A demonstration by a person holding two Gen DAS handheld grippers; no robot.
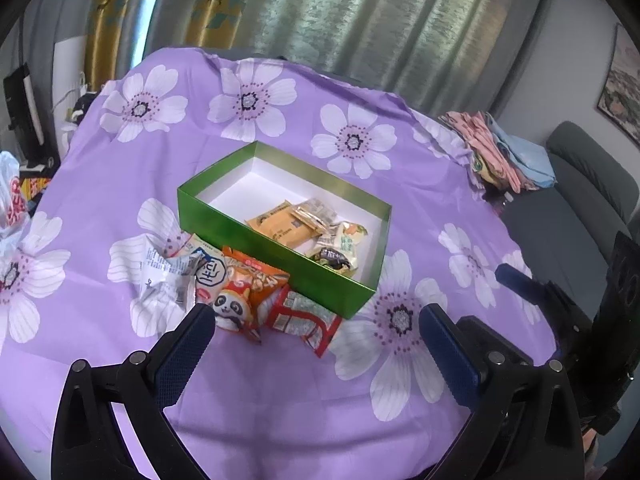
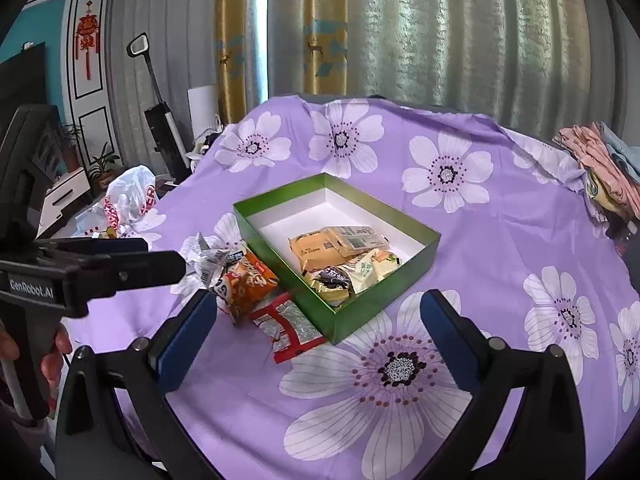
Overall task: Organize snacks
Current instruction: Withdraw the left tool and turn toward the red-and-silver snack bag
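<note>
- From my left gripper (image 1: 316, 332) I see both blue-padded fingers spread wide with nothing between them, above the purple flowered cloth (image 1: 120, 168).
- My right gripper (image 2: 318, 320) is just as wide and empty.
- Only the right wrist view shows the left gripper from the side, with a hand (image 2: 52, 356) on its handle, plus a dark screen (image 2: 20, 80), a red hanging ornament (image 2: 87, 40) and an upright vacuum (image 2: 160, 128).
- Only the left wrist view shows a grey sofa (image 1: 580, 208) and a framed picture (image 1: 622, 88).
- The green box (image 1: 280, 256) lies open mid-cloth, with several snack packets (image 1: 280, 226) at its nearer end.
- Three packets lie outside, against its near wall: a crumpled white one (image 1: 168, 280), an orange panda bag (image 1: 244, 296), a red packet (image 1: 300, 316).
- Folded clothes (image 2: 596, 160) sit at the cloth's right edge; curtains (image 2: 440, 32) hang behind.
</note>
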